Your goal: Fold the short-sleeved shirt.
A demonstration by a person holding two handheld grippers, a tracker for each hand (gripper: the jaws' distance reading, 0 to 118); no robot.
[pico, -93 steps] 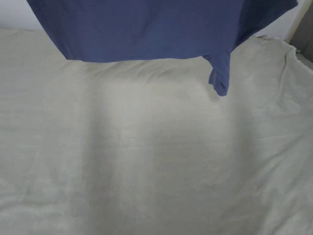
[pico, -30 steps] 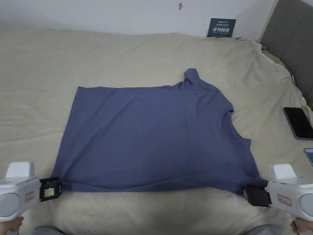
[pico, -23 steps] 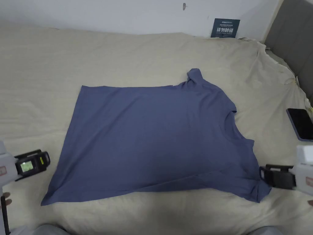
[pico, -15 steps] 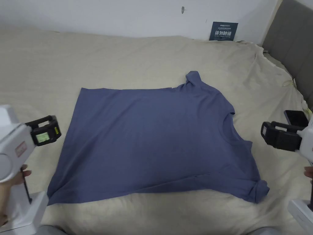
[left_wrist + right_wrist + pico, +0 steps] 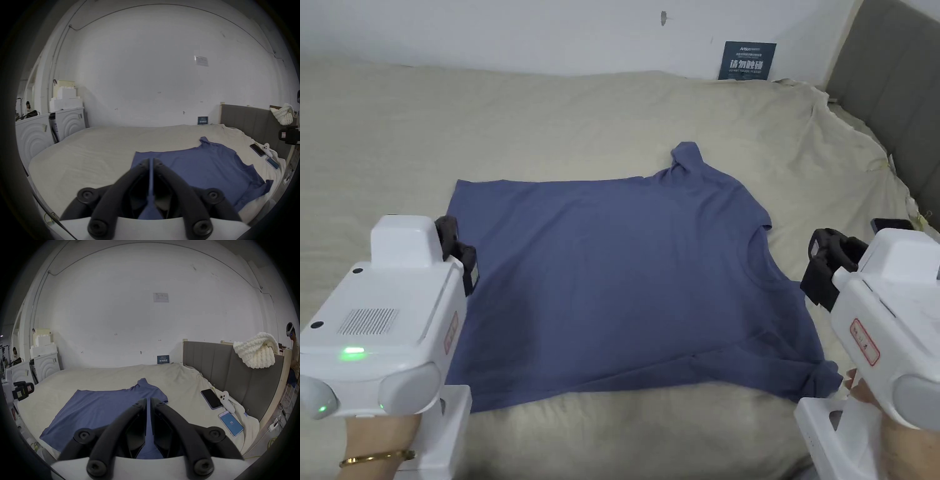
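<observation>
A blue short-sleeved shirt [image 5: 612, 275] lies spread flat on the beige bed sheet [image 5: 550, 119], collar to the right and hem to the left. Its far sleeve [image 5: 687, 156] sticks up toward the wall, and the near sleeve [image 5: 812, 381] is bunched at the front right corner. My left gripper [image 5: 456, 253] hovers over the shirt's left hem, jaws together with nothing held [image 5: 151, 160]. My right gripper [image 5: 825, 262] hovers just right of the collar, jaws together and empty [image 5: 148, 400]. In both gripper views the shirt [image 5: 203, 165] [image 5: 100, 404] lies below and beyond the jaws.
A dark phone [image 5: 211, 398], a lit phone [image 5: 231, 422] and a small white device [image 5: 226, 400] lie on the sheet right of the shirt. The grey headboard [image 5: 894, 94] bounds the right side and carries a white knitted blanket [image 5: 256, 352]. A wall runs behind the bed.
The shirt came down from the air and was laid flat. Both grippers let go of its near corners, then rose and moved forward over its left and right edges.
</observation>
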